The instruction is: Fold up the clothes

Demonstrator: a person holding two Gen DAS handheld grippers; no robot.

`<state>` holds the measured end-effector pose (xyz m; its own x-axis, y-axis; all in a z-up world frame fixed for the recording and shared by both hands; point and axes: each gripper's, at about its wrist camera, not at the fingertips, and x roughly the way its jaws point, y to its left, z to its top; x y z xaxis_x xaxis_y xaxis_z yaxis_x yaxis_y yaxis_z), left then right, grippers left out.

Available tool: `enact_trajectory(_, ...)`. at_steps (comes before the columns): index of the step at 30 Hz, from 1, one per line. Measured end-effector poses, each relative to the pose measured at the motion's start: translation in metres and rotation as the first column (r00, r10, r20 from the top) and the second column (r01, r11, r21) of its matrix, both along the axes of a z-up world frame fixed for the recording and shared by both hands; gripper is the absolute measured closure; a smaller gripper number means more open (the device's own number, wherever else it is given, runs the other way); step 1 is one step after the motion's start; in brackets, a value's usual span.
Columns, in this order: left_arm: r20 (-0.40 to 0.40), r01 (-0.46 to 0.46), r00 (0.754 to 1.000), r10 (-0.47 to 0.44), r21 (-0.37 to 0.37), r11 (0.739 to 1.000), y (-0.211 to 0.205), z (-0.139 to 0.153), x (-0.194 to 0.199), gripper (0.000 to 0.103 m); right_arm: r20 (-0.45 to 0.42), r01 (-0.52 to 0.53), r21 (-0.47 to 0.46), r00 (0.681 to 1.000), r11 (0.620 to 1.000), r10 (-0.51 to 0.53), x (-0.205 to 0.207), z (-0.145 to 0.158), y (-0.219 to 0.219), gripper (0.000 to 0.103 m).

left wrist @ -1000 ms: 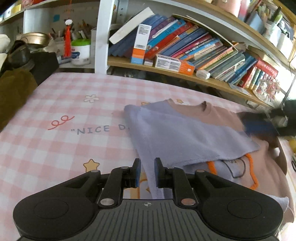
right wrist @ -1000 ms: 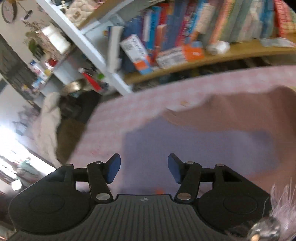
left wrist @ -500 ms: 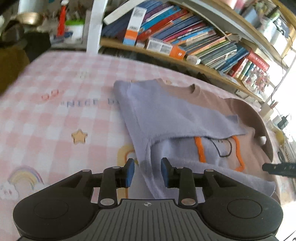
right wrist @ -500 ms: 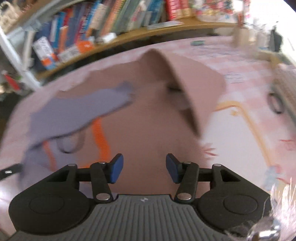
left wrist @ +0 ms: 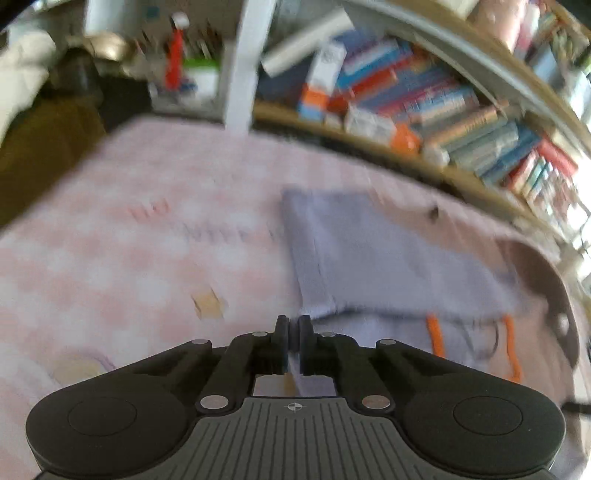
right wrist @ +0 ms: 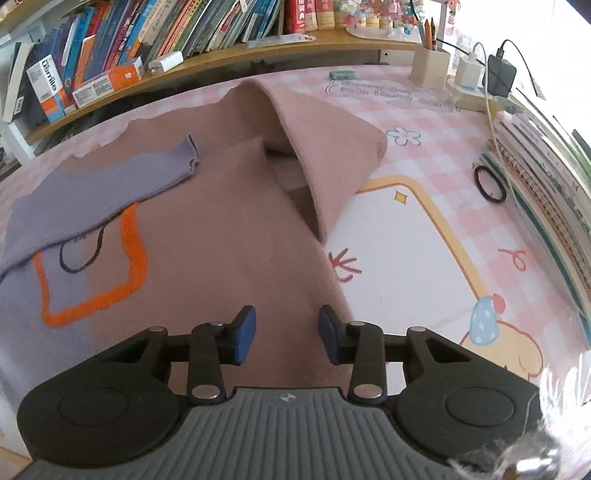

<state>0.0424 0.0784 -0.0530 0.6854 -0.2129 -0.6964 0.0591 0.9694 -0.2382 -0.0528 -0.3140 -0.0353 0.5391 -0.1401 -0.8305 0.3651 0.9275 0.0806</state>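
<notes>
A brown and lavender sweater (right wrist: pixel 221 236) with an orange outlined patch (right wrist: pixel 129 243) lies on the pink checked cloth. Its lavender sleeve (right wrist: pixel 110 184) is folded across the chest, and the brown sleeve (right wrist: pixel 325 147) lies bunched at the right. My right gripper (right wrist: pixel 284 332) is open and empty over the sweater's brown lower right part. In the blurred left wrist view my left gripper (left wrist: pixel 293 339) is shut at the sweater's (left wrist: pixel 388 258) lower left lavender edge, with a strip of lavender fabric between its pads.
A wooden shelf of books (right wrist: pixel 184 33) runs along the far side. At the right are a pen holder (right wrist: pixel 430 62), chargers with cables (right wrist: pixel 498 74), a black ring (right wrist: pixel 489 182) and stacked books (right wrist: pixel 546 184). Dark clothing (left wrist: pixel 37 147) lies at the far left.
My left gripper has closed from a narrow gap onto the sweater's lower left edge. My right gripper swung from the left side over to the brown right part and stayed open.
</notes>
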Motion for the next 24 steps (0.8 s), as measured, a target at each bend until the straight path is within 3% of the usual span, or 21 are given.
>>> enact_trajectory(3,0.021,0.019,1.0,-0.02,0.071,0.997,0.003,0.007,0.01,0.099,0.005,-0.002,0.007,1.0,1.0,0.002,-0.003,0.002,0.004,0.069)
enact_trajectory(7,0.009,0.03,0.999,-0.031,0.107,0.994,0.003,0.003,0.014,0.098,0.013,-0.006,0.016,1.0,1.0,0.006,-0.007,0.004,0.008,0.068)
enact_trajectory(11,0.044,-0.037,0.998,0.032,0.118,0.992,0.013,0.009,0.012,0.098,0.029,0.034,-0.008,0.999,0.999,-0.034,-0.003,0.006,0.0,0.067)
enact_trajectory(15,-0.003,0.01,1.0,-0.01,0.108,0.994,0.023,0.006,0.018,0.098,0.036,0.047,0.008,0.998,0.999,-0.047,0.011,0.003,-0.007,0.067)
enact_trajectory(19,0.027,0.005,1.0,-0.008,0.125,0.992,0.018,0.015,0.008,0.097,0.039,0.017,0.017,0.999,1.0,-0.018,0.028,0.0,-0.001,0.068)
enact_trajectory(22,0.023,0.037,0.999,-0.04,0.118,0.992,0.008,0.02,-0.001,0.093,0.013,0.015,-0.048,1.0,0.999,-0.014,0.04,-0.002,0.003,0.077)
enact_trajectory(24,-0.004,0.078,0.997,-0.078,0.158,0.984,-0.004,0.012,-0.007,0.093,0.008,0.005,-0.083,1.0,0.997,-0.004,0.046,-0.003,0.002,0.092)
